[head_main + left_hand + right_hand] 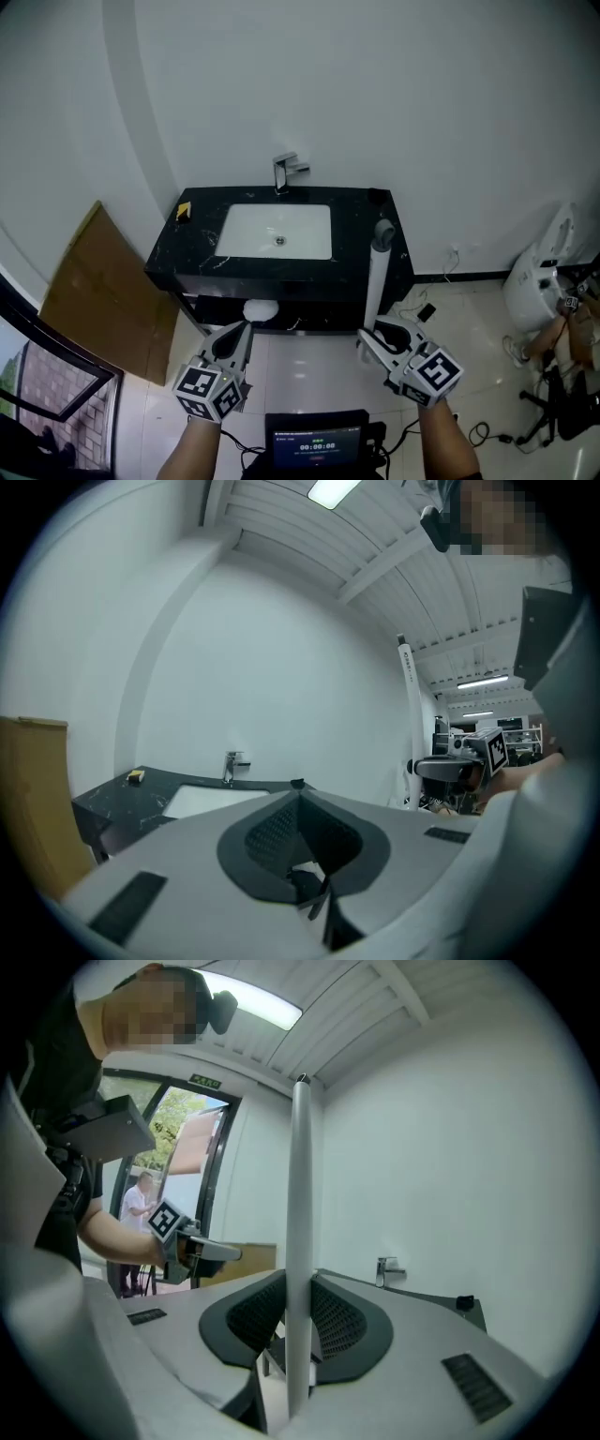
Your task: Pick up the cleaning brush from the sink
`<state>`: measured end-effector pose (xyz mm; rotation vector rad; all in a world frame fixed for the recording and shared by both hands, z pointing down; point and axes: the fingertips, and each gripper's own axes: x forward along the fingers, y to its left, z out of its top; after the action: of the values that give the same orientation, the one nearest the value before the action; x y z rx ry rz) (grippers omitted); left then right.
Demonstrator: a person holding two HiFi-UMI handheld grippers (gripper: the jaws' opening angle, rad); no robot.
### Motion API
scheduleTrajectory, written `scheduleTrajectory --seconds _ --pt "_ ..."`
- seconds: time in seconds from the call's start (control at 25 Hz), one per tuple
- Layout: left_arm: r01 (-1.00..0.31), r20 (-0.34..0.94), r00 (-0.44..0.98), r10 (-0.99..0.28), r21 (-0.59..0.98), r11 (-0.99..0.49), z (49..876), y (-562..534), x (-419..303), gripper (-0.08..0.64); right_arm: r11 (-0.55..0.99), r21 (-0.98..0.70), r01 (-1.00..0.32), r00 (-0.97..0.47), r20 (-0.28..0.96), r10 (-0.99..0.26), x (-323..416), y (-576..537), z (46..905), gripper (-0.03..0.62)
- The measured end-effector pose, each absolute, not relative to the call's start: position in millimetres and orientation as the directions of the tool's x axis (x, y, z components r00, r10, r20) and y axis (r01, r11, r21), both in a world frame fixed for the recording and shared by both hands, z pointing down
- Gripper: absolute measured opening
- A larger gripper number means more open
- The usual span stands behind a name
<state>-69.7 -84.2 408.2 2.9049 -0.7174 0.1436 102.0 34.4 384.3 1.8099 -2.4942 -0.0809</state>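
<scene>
The cleaning brush has a long white handle [375, 281] with a grey end [383, 231]. It stands upright in front of the black counter [187, 262], off the white sink basin [277, 232]. My right gripper [367, 337] is shut on the handle's lower part. In the right gripper view the handle [300, 1241] rises straight up between the jaws. My left gripper [246, 326] hangs level in front of the counter's left half, shut with nothing in it; its tips meet in the left gripper view [298, 794]. The brush's lower end is hidden.
A chrome faucet [284, 172] stands behind the basin. A yellow item [183, 212] lies on the counter's left end. A white object [261, 309] sits under the counter. A wooden board [98, 300] leans at left, a toilet [544, 272] and floor cables at right.
</scene>
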Motion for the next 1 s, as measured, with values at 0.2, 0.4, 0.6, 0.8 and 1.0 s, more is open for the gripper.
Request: scheduleTrajectory --seconds 0.2,0.4,0.6,0.8,1.0 --pt "-0.45 0.127 0.891 -0.436 0.115 -0.886 401 -21 -65 -0.003 0.27 0.023 -0.963 -0.27 -0.004 -0.963 105 87 382 0.08" --pt "-0.434 0.116 0.899 -0.422 0.115 -0.893 397 3 -77 -0.003 0.226 0.024 -0.974 -0.226 -0.032 -0.974 94 109 376 0.08" --pt "-0.444 0.107 0.895 -0.434 0.112 -0.889 394 6 -92 -0.003 0.187 0.049 -0.981 -0.188 -0.01 -0.982 85 116 382 0.08" --pt "-0.463 0.111 0.885 -0.452 0.128 -0.877 394 3 -104 -0.003 0.176 0.012 -0.984 -0.177 -0.017 -0.984 77 117 380 0.08" --pt "-0.466 0.103 0.884 -0.456 0.126 -0.876 392 3 -112 -0.003 0.174 0.03 -0.984 -0.175 -0.028 -0.984 71 118 375 0.08"
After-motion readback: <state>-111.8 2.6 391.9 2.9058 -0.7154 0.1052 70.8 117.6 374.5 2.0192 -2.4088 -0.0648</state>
